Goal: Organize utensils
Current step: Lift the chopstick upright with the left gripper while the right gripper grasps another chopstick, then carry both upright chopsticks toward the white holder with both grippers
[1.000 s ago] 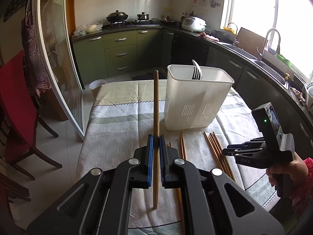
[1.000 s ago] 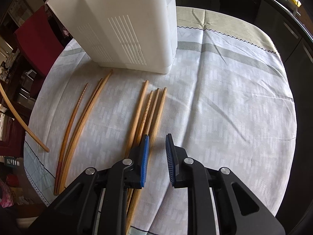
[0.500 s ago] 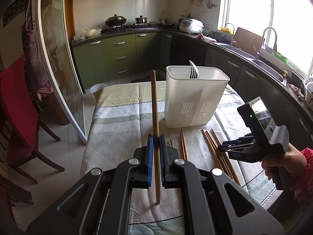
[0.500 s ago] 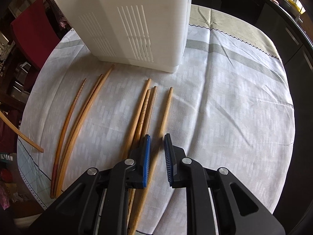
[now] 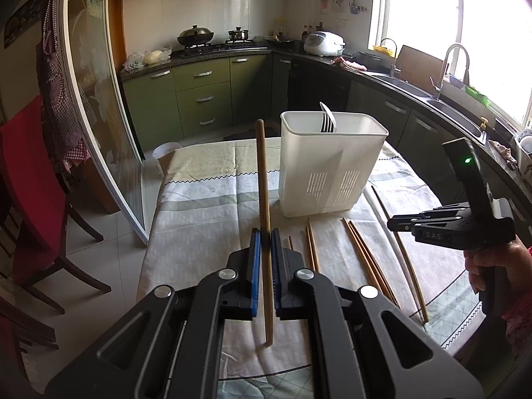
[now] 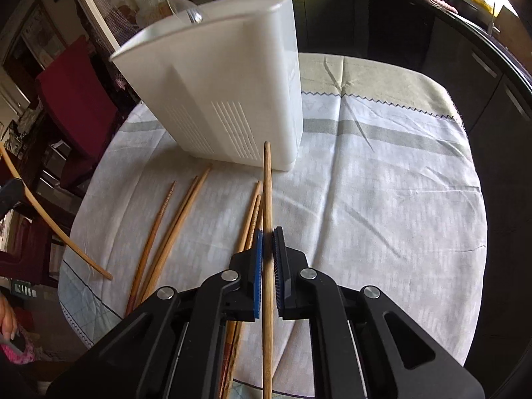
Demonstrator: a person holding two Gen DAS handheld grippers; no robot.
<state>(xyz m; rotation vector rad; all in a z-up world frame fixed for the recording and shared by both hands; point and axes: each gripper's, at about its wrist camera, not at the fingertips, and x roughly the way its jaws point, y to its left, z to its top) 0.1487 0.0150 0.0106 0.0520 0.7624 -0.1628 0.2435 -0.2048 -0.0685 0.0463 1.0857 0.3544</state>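
Observation:
My left gripper point(image 5: 263, 237) is shut on a wooden chopstick point(image 5: 262, 179) and holds it above the table. My right gripper point(image 6: 268, 236) is shut on another wooden chopstick point(image 6: 267, 193), lifted off the cloth and pointing at the white utensil holder point(image 6: 232, 99). The holder point(image 5: 327, 166) stands on the table with a fork point(image 5: 327, 123) in it. Several more chopsticks point(image 6: 173, 229) lie on the tablecloth in front of the holder. In the left wrist view the right gripper point(image 5: 392, 224) is at the right, its chopstick point(image 5: 399, 242) slanting under it.
The round table point(image 6: 382, 183) has a light patterned cloth. Red chairs point(image 5: 30, 199) stand at the left beside a glass sliding door point(image 5: 99, 116). Kitchen counters with a sink point(image 5: 445, 103) run along the right.
My right gripper has closed on one chopstick from the group on the cloth and lifted it. My left gripper has stayed shut on its chopstick and risen slightly.

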